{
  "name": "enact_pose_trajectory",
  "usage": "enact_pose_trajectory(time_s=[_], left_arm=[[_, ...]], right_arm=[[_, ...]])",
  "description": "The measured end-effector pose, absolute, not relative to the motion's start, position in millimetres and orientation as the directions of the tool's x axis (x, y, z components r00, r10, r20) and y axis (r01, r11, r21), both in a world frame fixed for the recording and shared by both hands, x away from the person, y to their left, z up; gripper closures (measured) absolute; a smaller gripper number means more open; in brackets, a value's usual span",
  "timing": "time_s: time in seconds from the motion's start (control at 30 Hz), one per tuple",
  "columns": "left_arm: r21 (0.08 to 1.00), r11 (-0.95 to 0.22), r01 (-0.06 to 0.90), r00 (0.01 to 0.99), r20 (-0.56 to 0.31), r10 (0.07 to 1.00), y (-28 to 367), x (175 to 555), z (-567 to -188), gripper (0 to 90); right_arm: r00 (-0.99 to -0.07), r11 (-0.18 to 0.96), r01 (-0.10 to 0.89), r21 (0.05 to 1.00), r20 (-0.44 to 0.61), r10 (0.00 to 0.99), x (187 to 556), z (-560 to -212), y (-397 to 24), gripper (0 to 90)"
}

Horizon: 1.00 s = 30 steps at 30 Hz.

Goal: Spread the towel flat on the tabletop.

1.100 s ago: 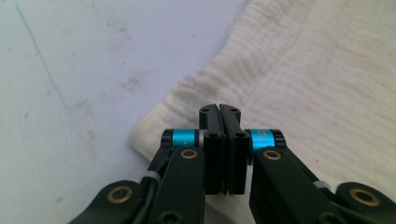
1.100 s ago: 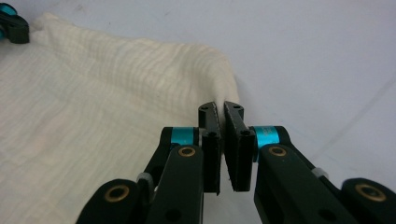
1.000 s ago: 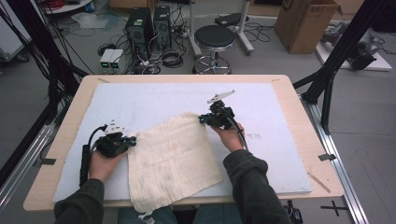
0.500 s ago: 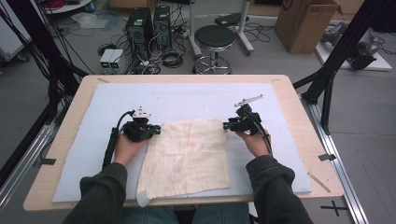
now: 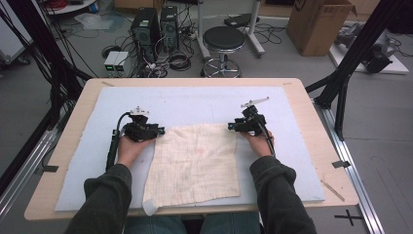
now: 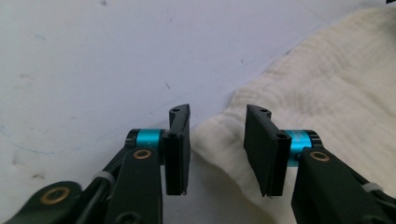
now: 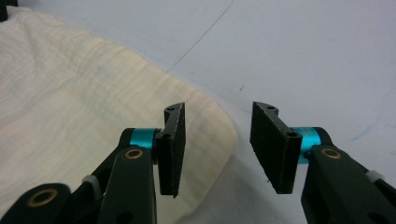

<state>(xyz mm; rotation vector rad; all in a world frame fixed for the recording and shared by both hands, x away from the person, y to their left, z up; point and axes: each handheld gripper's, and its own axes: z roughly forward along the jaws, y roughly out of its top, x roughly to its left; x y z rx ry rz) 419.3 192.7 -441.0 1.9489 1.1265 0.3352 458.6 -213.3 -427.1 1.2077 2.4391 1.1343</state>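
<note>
A cream cloth with a faint grid pattern lies spread flat on the pale blue mat, its near edge reaching the table's front. My left gripper rests at the cloth's far left corner. Its jaws have just been opening, and the cloth corner lies loose between them, untouched by the pads. At the far right corner is my right gripper, whose jaws have also just been opening. In the right gripper view the corner lies flat between the open jaws.
The wooden table frames the mat, with bare mat beyond the cloth toward the far edge. A stool, computer towers and a cardboard box stand on the floor behind. Black frame legs rise at right.
Both grippers moved apart and away from me, pulling the bunched cloth out flat. Their jaws have opened and let go of the two far corners.
</note>
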Motion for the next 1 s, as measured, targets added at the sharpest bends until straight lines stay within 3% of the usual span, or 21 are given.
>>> enact_pose_trajectory(time_s=[0.1, 0.23, 0.33, 0.67, 0.7, 0.73, 0.77, 1.0], left_arm=[[0.771, -0.271, 0.576, 0.581, -0.154, 0.799, 188.3, 419.5, -443.3, 63.7], [0.769, -0.324, 0.551, 0.609, -0.105, 0.786, 182.5, 417.6, -441.6, 86.0], [0.778, -0.319, 0.542, 0.594, -0.086, 0.800, 184.6, 419.1, -436.7, 87.1], [0.824, -0.251, 0.509, 0.508, -0.052, 0.860, 192.7, 445.7, -412.4, 87.5], [0.818, -0.255, 0.515, 0.497, -0.042, 0.867, 191.2, 449.9, -411.6, 85.8], [0.808, -0.266, 0.526, 0.476, -0.020, 0.879, 189.0, 453.1, -410.9, 75.8], [0.805, -0.261, 0.532, 0.478, -0.031, 0.878, 189.2, 454.9, -410.7, 68.9], [0.827, -0.263, 0.496, 0.545, -0.061, 0.836, 190.6, 440.6, -400.5, 65.1]], right_arm=[[-0.656, 0.398, 0.618, 0.678, 0.165, 0.736, 461.1, -434.8, -209.7, 62.1], [-0.688, 0.449, 0.594, 0.667, 0.133, 0.713, 460.4, -435.7, -204.7, 82.2], [-0.702, 0.474, 0.577, 0.665, 0.107, 0.704, 459.6, -432.6, -200.1, 85.0], [-0.654, 0.442, 0.537, 0.718, 0.024, 0.756, 479.9, -398.3, -195.1, 84.9], [-0.638, 0.433, 0.545, 0.718, 0.020, 0.770, 483.9, -397.6, -195.8, 82.0], [-0.615, 0.410, 0.551, 0.727, 0.022, 0.788, 487.2, -397.5, -196.6, 71.7], [-0.589, 0.391, 0.564, 0.727, 0.022, 0.808, 489.9, -397.4, -197.3, 68.3], [-0.626, 0.404, 0.558, 0.725, 0.048, 0.778, 479.3, -396.7, -206.4, 62.1]])
